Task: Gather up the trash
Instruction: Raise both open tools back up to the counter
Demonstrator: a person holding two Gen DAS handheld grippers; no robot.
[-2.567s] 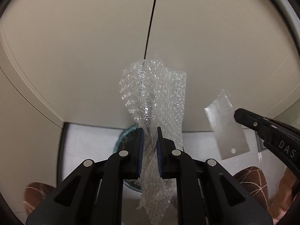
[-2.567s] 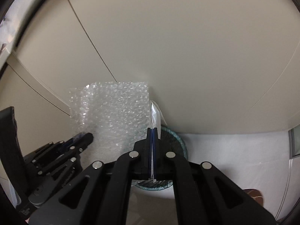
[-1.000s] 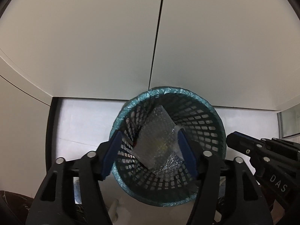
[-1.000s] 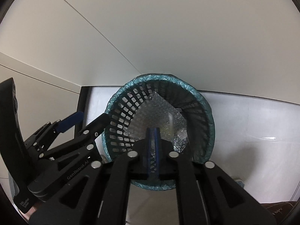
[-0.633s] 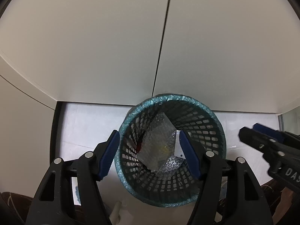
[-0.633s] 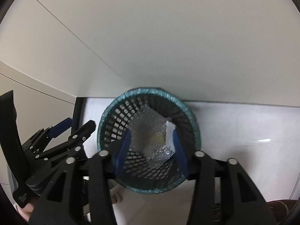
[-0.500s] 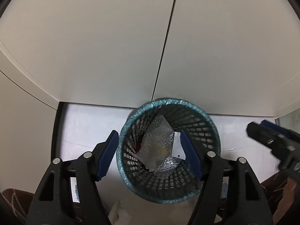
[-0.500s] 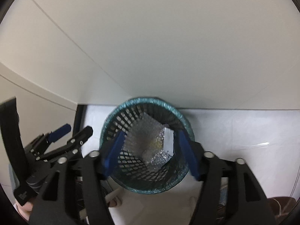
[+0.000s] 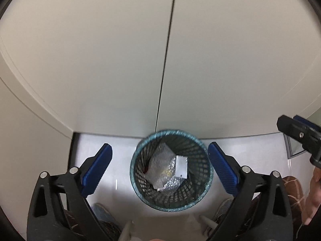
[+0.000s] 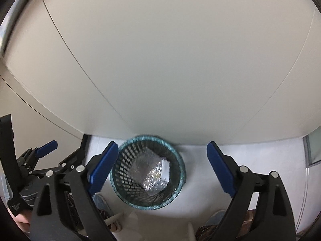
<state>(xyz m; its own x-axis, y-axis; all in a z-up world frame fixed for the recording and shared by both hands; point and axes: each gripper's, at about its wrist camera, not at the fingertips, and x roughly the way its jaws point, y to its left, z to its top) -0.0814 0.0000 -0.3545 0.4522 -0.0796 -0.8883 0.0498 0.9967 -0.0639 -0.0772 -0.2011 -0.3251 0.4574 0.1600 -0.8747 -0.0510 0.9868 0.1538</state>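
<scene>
Both wrist cams look steeply down, sharing the bin (image 9: 170, 204) (image 10: 147, 202).

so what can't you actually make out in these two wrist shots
- Basket bottom, both views: the bubble wrap and the flat clear piece cover it; a red scrap beneath is unreadable.
- Right gripper, left wrist view: cut off by the frame's right edge.
- Floor items along the bottom edge, both views: hidden by the gripper frames, too blurred to name.
- Basket rim: motion-blurred.
</scene>
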